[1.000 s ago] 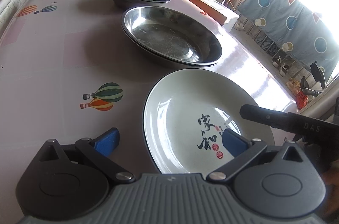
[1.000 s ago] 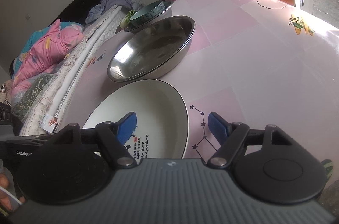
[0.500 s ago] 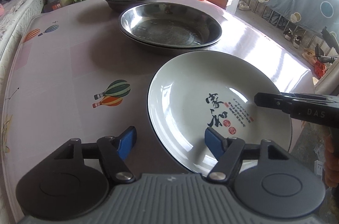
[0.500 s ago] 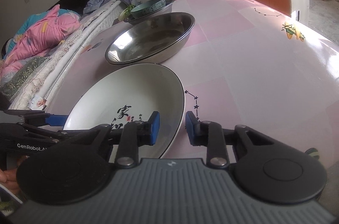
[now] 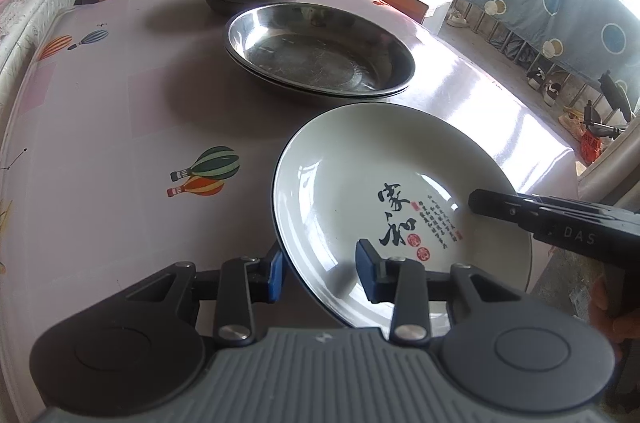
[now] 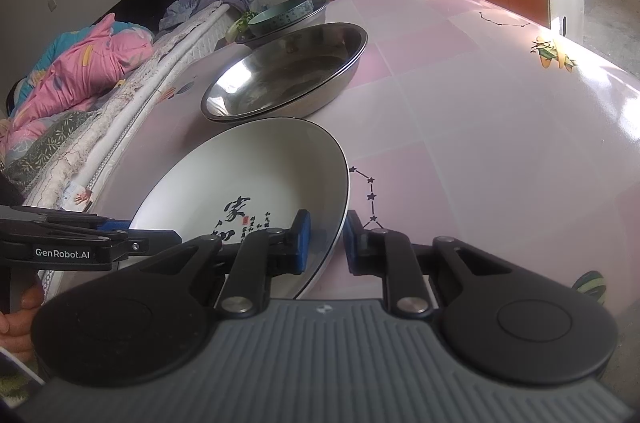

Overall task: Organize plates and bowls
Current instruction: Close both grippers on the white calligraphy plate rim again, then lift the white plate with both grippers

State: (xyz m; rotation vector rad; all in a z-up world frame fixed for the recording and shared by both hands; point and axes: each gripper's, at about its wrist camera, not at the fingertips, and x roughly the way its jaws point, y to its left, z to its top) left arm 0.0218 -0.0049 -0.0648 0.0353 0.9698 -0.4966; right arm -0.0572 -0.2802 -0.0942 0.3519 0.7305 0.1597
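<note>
Step in hand: two-handed pickup of the white ceramic plate with black calligraphy (image 5: pixel 384 191), at the near edge of the pink tablecloth (image 5: pixel 120 111).

Left gripper (image 5: pixel 320 273) has just been closing, its jaws straddling the near rim; contact uncertain.

Right gripper (image 6: pixel 324 237) has just been closing and pinches the opposite rim.

Next, probably: lift level, carry to the stacked steel basins (image 5: pixel 320 51).
</note>
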